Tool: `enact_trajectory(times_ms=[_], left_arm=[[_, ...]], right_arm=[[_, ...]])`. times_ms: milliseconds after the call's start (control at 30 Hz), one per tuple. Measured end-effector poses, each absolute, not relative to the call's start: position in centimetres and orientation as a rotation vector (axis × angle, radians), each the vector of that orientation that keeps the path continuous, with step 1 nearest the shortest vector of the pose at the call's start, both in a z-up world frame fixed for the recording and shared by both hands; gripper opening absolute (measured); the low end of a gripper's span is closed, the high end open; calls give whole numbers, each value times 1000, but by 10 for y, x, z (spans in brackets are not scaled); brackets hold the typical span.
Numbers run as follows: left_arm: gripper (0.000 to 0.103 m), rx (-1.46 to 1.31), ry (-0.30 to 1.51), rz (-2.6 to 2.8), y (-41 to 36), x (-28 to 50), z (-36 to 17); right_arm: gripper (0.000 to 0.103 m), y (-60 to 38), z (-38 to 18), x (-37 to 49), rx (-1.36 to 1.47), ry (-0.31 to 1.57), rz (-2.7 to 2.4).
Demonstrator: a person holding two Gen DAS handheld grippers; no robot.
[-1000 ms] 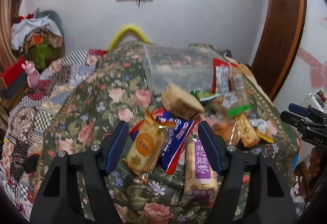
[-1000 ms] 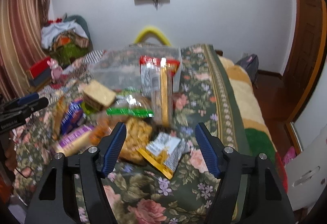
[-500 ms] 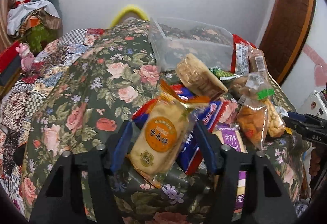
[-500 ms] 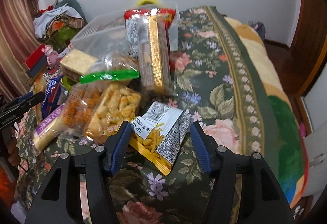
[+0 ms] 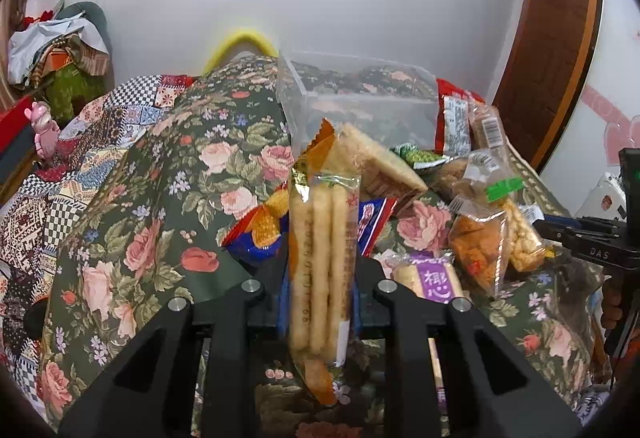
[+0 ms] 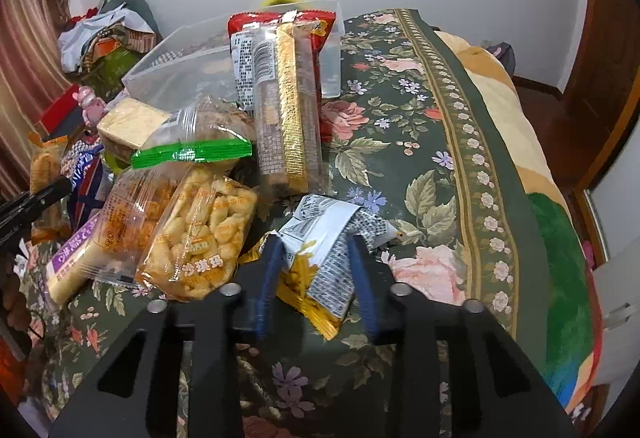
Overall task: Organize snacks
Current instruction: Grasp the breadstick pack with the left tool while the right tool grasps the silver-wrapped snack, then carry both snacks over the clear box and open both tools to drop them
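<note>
My left gripper (image 5: 320, 290) is shut on an orange-edged pack of rice crackers (image 5: 320, 258), held upright above the floral blanket. My right gripper (image 6: 318, 270) has its jaws closed against a yellow and white snack packet (image 6: 320, 258) that lies on the blanket. A clear plastic bin (image 5: 360, 106) stands behind the snack pile; it also shows in the right wrist view (image 6: 192, 70). The left gripper's tip (image 6: 36, 198) shows at the left of the right wrist view.
Loose snacks lie on the blanket: a clear bag of puffed snacks (image 6: 200, 234), a purple rice cracker pack (image 5: 436, 278), a long gold-striped biscuit pack (image 6: 288, 106), a square biscuit pack (image 5: 380, 166). The bed edge (image 6: 532, 198) drops off to the right.
My left gripper closed on the rice cracker pack and lifted it on edge. My right gripper moved forward and closed on the yellow and white packet.
</note>
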State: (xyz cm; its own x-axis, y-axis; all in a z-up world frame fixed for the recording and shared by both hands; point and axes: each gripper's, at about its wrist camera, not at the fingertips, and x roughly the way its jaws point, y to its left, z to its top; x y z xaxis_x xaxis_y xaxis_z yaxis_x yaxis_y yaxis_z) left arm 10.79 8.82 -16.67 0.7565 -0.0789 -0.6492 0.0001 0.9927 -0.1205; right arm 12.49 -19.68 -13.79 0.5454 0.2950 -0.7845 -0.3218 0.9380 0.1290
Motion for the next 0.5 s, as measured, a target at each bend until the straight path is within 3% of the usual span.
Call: enact_trajectory(times_ms=[233,300,467,500], left_arm=[[22,-99,667,-32,85,105,-137],[22,-99,649,-38,84,105,-129],[22,-89,621,-33,81,108,-114],[22,-94,619,-38,79,108,-112]], right_arm=[[18,-198,-127,122,-30,900,377],[1,-198,-122,123,-35,885,376],[1,-199,-112,127,-41,866,393],[6,-201,-113,129,-29,872,385]])
